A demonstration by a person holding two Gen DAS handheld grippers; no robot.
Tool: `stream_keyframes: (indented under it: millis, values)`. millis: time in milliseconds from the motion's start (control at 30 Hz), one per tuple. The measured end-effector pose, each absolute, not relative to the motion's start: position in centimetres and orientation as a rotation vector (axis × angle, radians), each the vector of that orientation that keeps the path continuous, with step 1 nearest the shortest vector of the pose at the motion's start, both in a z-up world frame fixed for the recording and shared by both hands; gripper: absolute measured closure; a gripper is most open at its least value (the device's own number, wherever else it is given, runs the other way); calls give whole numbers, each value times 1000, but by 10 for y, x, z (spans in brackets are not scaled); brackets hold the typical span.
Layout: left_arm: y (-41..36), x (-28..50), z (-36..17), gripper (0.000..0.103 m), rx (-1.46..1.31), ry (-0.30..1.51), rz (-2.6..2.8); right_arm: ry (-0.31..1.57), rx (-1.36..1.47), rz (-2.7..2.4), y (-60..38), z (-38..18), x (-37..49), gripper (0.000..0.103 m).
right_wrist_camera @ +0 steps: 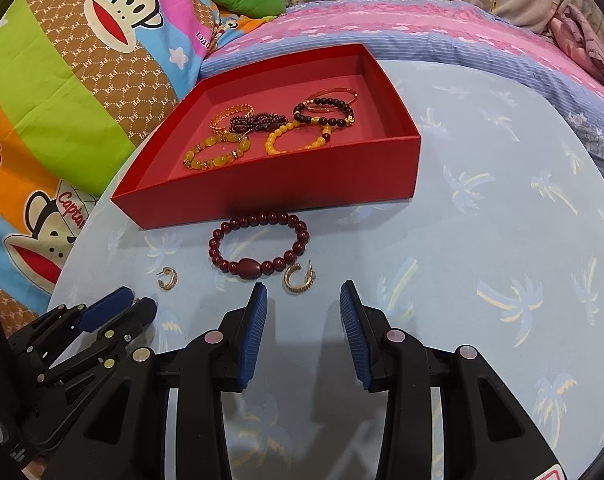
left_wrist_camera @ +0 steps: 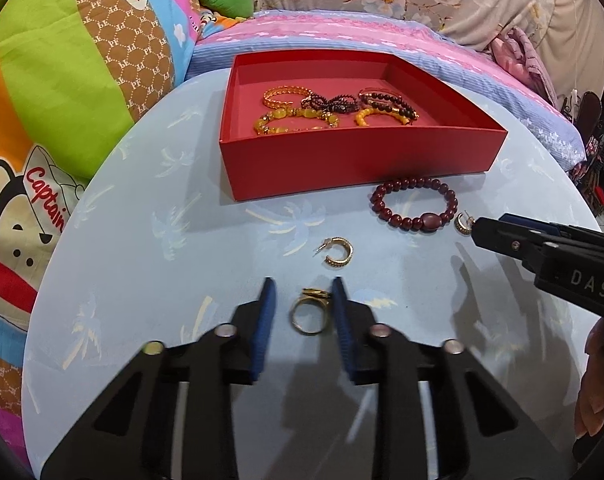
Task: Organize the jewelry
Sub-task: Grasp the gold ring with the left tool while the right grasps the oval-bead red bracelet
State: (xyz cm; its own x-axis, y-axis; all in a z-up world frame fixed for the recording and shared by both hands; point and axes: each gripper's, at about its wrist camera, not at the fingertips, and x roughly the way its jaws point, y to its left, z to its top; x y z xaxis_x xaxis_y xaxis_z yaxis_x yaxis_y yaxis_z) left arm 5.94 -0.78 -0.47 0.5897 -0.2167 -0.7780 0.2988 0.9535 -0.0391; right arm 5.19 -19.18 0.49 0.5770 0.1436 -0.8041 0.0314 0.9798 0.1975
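Observation:
A red box (left_wrist_camera: 357, 156) (right_wrist_camera: 270, 196) at the back of the round table holds several bead bracelets (left_wrist_camera: 294, 118) (right_wrist_camera: 278, 132). A dark red bead bracelet (left_wrist_camera: 415, 204) (right_wrist_camera: 260, 244) lies in front of it. My left gripper (left_wrist_camera: 303, 292) is open, its fingers either side of a gold ring (left_wrist_camera: 307, 314) on the table. A gold hoop earring (left_wrist_camera: 337, 254) (right_wrist_camera: 168, 278) lies just beyond. My right gripper (right_wrist_camera: 303, 294) (left_wrist_camera: 475, 226) is open and empty, its tips just short of a second hoop earring (right_wrist_camera: 298, 278) (left_wrist_camera: 461, 224).
The table has a light blue cloth with palm prints (left_wrist_camera: 174, 200) (right_wrist_camera: 501, 220). Bright cartoon bedding (left_wrist_camera: 62, 80) (right_wrist_camera: 62, 80) lies to the left and a pink and blue blanket (left_wrist_camera: 341, 36) (right_wrist_camera: 421, 28) behind the box. The left gripper shows at lower left in the right wrist view (right_wrist_camera: 102, 312).

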Motion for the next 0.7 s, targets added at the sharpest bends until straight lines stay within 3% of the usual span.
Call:
stream_keyframes:
  millis: [100,467,567,700]
  values:
    - [-7,62,-5,90,92,890,-300,951,192,70,-190,6,59,65]
    - [-1,65,-5,90,57,895,-301,942,164,71,-183,5,90,67]
    - [0,65,-5,90,55,896,-302,958,155,68,-181,0,94,74]
    - [0,65,-5,90,48,899,-300,966,138,53,-180,-3,96,93]
